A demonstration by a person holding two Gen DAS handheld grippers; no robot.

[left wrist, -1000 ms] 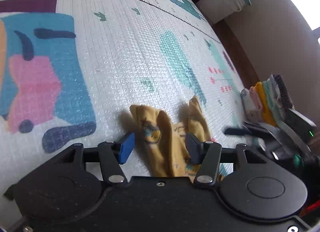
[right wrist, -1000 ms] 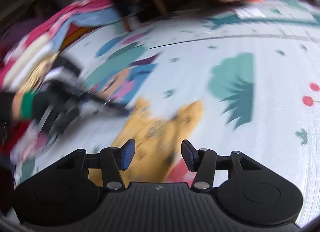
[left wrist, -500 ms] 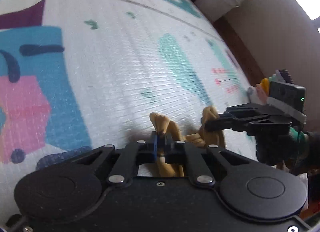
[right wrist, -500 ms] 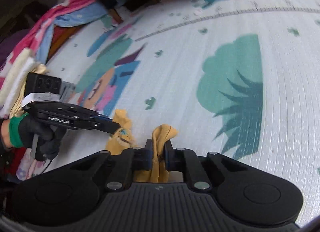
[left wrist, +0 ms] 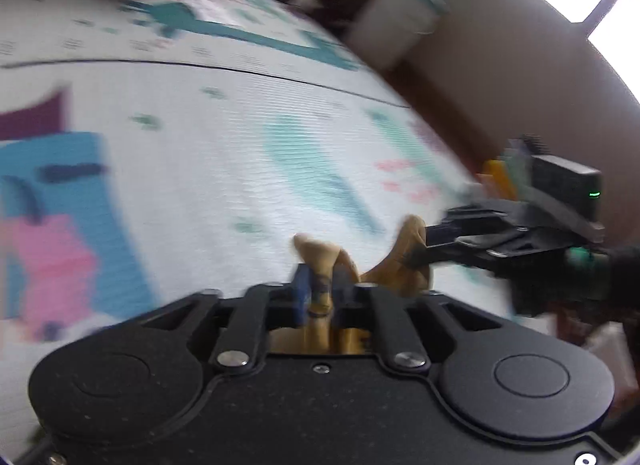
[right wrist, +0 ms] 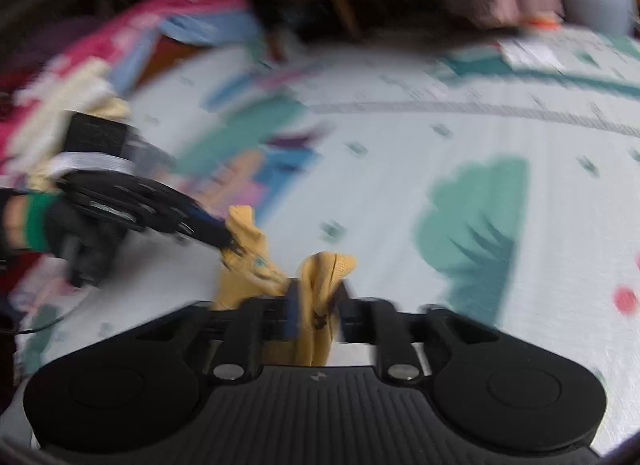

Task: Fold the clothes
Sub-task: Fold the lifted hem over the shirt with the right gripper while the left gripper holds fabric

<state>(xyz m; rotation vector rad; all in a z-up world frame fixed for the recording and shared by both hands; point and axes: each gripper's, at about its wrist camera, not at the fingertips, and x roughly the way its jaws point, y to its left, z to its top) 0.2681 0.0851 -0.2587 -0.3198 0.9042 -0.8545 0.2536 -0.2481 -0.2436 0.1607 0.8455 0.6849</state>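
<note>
This is a home, likely a child's play area. A padded play mat [right wrist: 400, 193] printed with cartoon trees, animals and a ruler-like line covers the floor ahead of each tool. Beyond the right tool, to its left, lies a heap of colourful clothes [right wrist: 120, 49]. Beyond the left tool stands a white bucket [left wrist: 396, 29] against a wall.

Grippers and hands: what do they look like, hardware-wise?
Both grippers, left gripper and right gripper, are matte black with blue finger pads and silver pivot screws. The right one has a ribbed body and a green LED. The left hand wears a black glove with a green cuff.
</note>
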